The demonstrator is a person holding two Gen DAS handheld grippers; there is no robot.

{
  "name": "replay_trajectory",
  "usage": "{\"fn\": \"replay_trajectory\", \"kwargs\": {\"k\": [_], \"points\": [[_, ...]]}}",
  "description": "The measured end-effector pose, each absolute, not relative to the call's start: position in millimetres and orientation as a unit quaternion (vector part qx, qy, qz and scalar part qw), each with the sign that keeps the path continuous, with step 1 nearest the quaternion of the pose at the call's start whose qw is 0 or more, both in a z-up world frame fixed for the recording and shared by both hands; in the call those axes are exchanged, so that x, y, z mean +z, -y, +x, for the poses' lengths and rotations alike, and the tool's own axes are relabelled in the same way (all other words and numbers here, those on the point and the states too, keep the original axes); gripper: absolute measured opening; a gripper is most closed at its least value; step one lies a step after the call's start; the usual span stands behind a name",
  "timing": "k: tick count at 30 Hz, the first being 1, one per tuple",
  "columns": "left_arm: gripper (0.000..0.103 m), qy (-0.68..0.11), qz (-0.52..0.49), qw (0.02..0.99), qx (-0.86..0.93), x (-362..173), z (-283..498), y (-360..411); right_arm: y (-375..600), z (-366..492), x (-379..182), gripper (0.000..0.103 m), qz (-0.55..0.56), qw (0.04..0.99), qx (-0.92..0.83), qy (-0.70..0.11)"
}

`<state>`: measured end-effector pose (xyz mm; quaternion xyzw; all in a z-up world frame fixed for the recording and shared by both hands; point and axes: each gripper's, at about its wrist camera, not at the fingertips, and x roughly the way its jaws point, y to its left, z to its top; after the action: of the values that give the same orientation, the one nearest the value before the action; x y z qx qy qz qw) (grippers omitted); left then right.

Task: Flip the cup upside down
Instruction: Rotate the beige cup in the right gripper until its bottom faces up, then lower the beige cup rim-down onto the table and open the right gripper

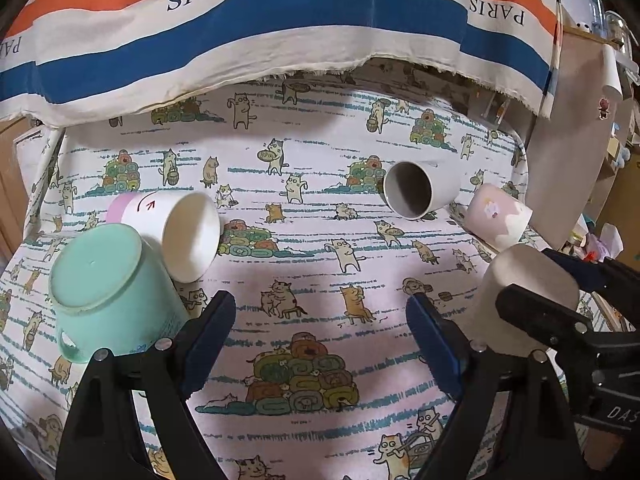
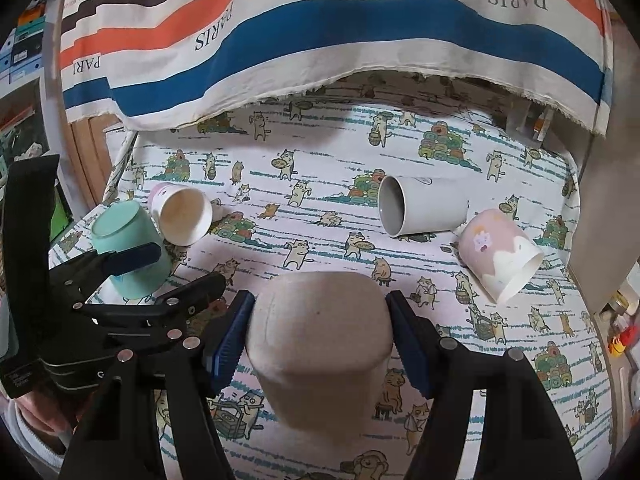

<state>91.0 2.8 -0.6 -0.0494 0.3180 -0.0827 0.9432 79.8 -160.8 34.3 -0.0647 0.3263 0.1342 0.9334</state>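
Observation:
A beige cup (image 2: 320, 332) stands bottom-up between the fingers of my right gripper (image 2: 320, 336), which is shut on its sides; it also shows in the left wrist view (image 1: 528, 292). My left gripper (image 1: 320, 340) is open and empty above the cloth, next to a mint green mug (image 1: 108, 292) that stands upside down. A white paper cup with a pink band (image 1: 180, 232) lies on its side against the mug. A grey-white mug (image 1: 420, 190) and a pink patterned cup (image 1: 500, 216) lie on their sides at the far right.
A cat-print cloth (image 1: 312, 248) covers the table. A striped "PARIS" fabric (image 1: 280, 28) hangs over the far edge. A board or cabinet side (image 1: 576, 140) stands at the right, with shelves of clutter beyond it.

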Motion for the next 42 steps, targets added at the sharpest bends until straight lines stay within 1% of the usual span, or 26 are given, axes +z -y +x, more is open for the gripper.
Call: {"fn": "replay_trajectory", "kwargs": {"k": [10, 11, 12, 13, 16, 19, 21, 23, 24, 25, 26, 27, 29, 31, 32, 38, 42], "points": [[0.086, -0.316, -0.050, 0.944, -0.080, -0.3, 90.5, -3.2, 163.9, 76.7, 34.1, 0.069, -0.062, 0.933, 0.135, -0.327], [0.086, -0.314, -0.049, 0.945, -0.080, -0.2, 90.4, -3.2, 165.3, 77.2, 35.2, 0.069, -0.060, 0.934, 0.134, -0.326], [0.086, -0.312, -0.049, 0.945, -0.080, 0.0, 90.1, -3.4, 167.3, 77.5, 36.7, 0.073, -0.056, 0.935, 0.135, -0.323], [0.086, -0.310, -0.050, 0.946, -0.082, 0.5, 89.5, -3.7, 169.0, 77.0, 38.4, 0.075, -0.053, 0.936, 0.137, -0.320], [0.086, -0.296, -0.052, 0.950, -0.088, 4.0, 85.7, -4.0, 174.8, 73.1, 45.8, 0.077, -0.047, 0.942, 0.134, -0.305], [0.086, -0.265, -0.044, 0.959, -0.088, 11.2, 76.0, -2.8, 181.3, 68.6, 53.2, 0.077, -0.039, 0.948, 0.130, -0.289], [0.086, -0.242, -0.042, 0.965, -0.089, 17.3, 68.0, -2.9, 187.7, 63.3, 58.7, 0.080, -0.036, 0.954, 0.125, -0.271], [0.087, -0.215, -0.039, 0.971, -0.095, 24.7, 56.4, -2.8, 194.2, 57.4, 62.4, 0.080, -0.035, 0.961, 0.117, -0.250], [0.088, -0.201, -0.037, 0.974, -0.096, 28.3, 51.3, -3.0, 198.2, 52.8, 63.7, 0.081, -0.036, 0.965, 0.111, -0.237], [0.095, -0.183, -0.036, 0.978, -0.096, 32.4, 43.3, -3.5, 202.1, 47.6, 64.5, 0.081, -0.038, 0.968, 0.107, -0.223], [0.099, -0.166, -0.036, 0.981, -0.094, 36.1, 36.5, -4.3, 205.6, 43.0, 64.8, 0.086, -0.037, 0.971, 0.104, -0.211], [0.103, -0.148, -0.037, 0.984, -0.091, 39.6, 28.9, -5.9, 208.3, 39.7, 65.2, 0.088, -0.035, 0.973, 0.102, -0.202], [0.103, -0.115, -0.041, 0.989, -0.086, 45.6, 15.4, -8.2, 216.4, 33.6, 64.4, 0.089, -0.026, 0.978, 0.096, -0.183], [0.103, -0.099, -0.042, 0.991, -0.084, 50.7, 8.2, -8.9, 223.6, 30.7, 62.1, 0.095, -0.017, 0.982, 0.088, -0.168], [0.103, -0.094, -0.042, 0.991, -0.080, 51.8, 5.3, -8.9, 226.7, 30.2, 60.7, 0.103, -0.013, 0.983, 0.084, -0.160], [0.103, -0.067, -0.031, 0.995, -0.068, 44.7, -3.2, -5.5, 236.0, 27.4, 49.1, 0.102, -0.012, 0.989, 0.071, -0.133], [0.103, -0.072, -0.059, 0.992, -0.083, 36.5, -2.7, -9.2, 234.9, 27.8, 38.5, 0.102, -0.024, 0.988, 0.064, -0.140]]}}
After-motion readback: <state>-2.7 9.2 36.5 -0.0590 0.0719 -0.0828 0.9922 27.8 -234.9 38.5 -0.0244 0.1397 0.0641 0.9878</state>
